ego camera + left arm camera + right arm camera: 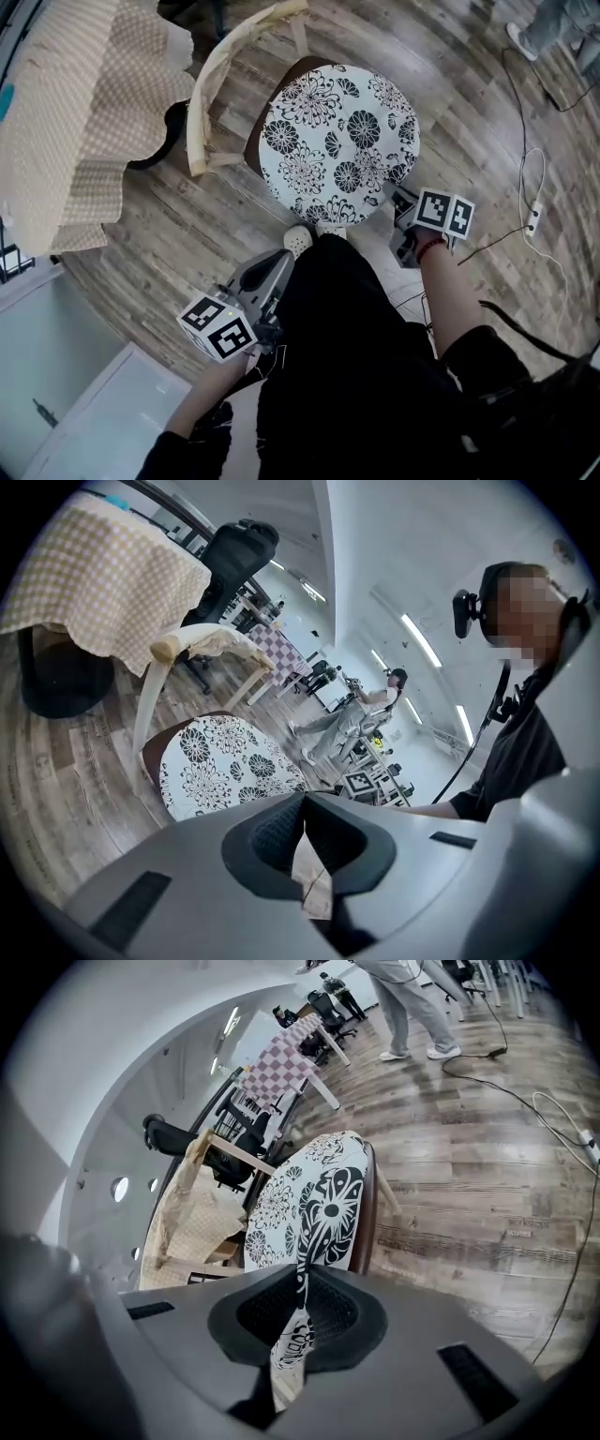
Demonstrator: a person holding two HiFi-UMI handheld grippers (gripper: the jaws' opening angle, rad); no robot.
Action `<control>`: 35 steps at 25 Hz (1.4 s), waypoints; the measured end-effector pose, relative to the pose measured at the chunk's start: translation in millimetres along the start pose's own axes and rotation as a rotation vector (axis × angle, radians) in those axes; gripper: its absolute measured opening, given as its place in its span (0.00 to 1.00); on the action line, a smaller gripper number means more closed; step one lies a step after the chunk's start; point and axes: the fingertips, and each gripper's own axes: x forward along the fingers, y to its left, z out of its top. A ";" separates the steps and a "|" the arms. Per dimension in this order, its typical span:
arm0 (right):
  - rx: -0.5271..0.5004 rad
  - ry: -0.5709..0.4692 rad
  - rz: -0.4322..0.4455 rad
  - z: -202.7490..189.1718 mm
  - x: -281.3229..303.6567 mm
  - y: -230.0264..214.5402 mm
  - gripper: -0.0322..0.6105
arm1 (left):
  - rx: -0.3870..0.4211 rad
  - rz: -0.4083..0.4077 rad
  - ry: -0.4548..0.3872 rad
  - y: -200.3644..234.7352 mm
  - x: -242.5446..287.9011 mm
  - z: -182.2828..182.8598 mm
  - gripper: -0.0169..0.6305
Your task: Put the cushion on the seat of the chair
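The round black-and-white floral cushion point(337, 141) is shown lying on the seat of the chair point(217, 75); the brown seat rim is exposed along the cushion's left edge. The cushion's near right edge is gripped by the closed fingers of the right gripper point(302, 1279), and a fold of patterned fabric is seen pinched between them. The left gripper point(304, 801) is held apart from the cushion, off the seat's near edge, above the wooden floor point(487, 122); its fingers are closed together on nothing.
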 end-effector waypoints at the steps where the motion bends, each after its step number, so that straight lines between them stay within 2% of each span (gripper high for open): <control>1: 0.002 -0.001 -0.008 -2.2 1.7 -4.2 0.09 | -0.007 -0.004 0.004 3.6 1.4 -3.3 0.05; 15: 0.037 -0.059 -0.039 -32.7 22.8 -36.5 0.09 | -0.065 -0.027 0.046 52.7 13.1 -63.5 0.05; 23: 0.101 -0.019 -0.090 -27.9 22.3 -58.8 0.09 | -0.171 -0.014 0.083 54.6 36.8 -70.1 0.05; 26: 0.095 0.002 -0.127 -18.7 18.7 -58.5 0.09 | -0.232 -0.024 0.086 54.5 44.0 -67.7 0.05; 29: 0.056 -0.009 -0.195 -16.5 18.4 -55.0 0.09 | -0.286 -0.078 0.075 69.5 44.0 -70.0 0.05; 33: -0.001 -0.041 -0.340 -17.4 14.3 -40.2 0.09 | -0.395 -0.224 0.064 94.9 39.2 -76.0 0.05; 35: -0.002 -0.043 -0.365 -18.5 13.2 -37.9 0.09 | -0.427 -0.258 0.074 96.1 39.4 -77.4 0.05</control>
